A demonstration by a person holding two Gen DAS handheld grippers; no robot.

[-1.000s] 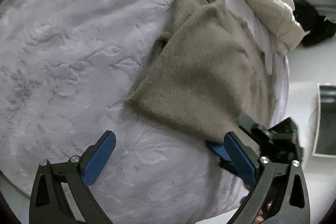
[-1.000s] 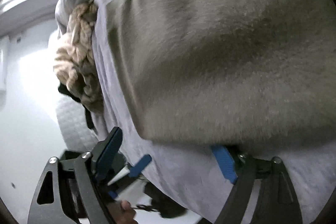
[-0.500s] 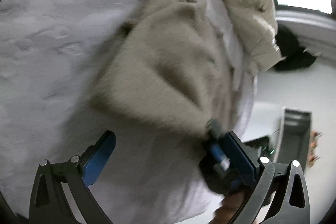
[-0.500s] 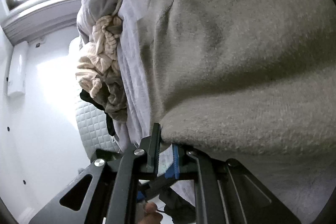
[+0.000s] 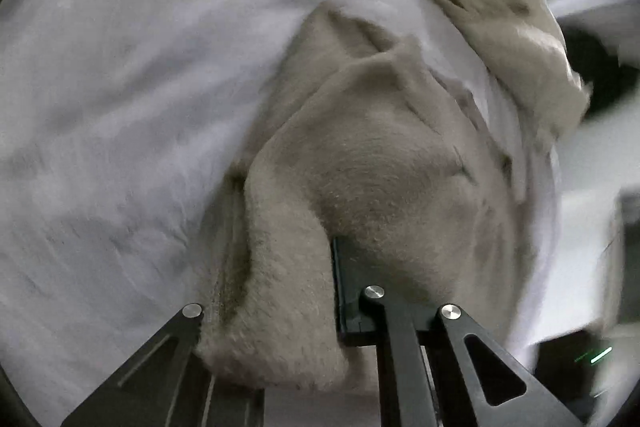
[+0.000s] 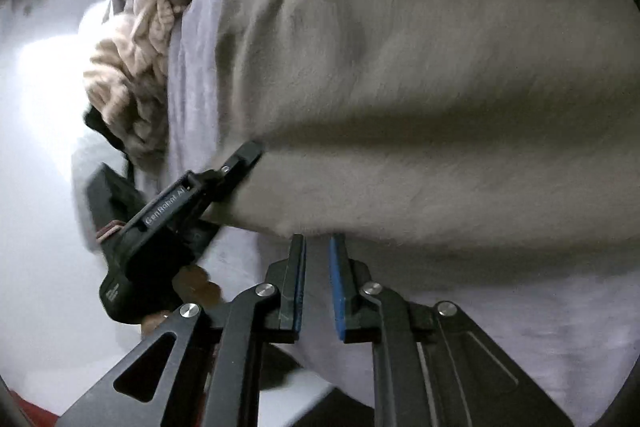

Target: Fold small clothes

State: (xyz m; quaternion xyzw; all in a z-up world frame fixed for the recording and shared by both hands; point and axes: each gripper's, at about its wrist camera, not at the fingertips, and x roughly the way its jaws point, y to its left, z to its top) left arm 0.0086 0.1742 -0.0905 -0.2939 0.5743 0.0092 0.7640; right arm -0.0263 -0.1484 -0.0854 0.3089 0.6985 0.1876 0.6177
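Both of my tools are on the near hem of the beige fleece garment (image 5: 360, 155), which lies on the pale grey bed cover (image 5: 120, 87). My left hand-held gripper (image 5: 276, 291) is clamped on one hem corner; my right hand-held gripper (image 6: 318, 267) has its blue pads nearly together at the hem, and I judge it pinching a thin edge there. If either thin bite slips as I lift, the fold would go askew. Beyond the garment sits a heap of cream knitwear (image 6: 132, 67). Lettering on the left tool reads "Genbahat AI", roughly.
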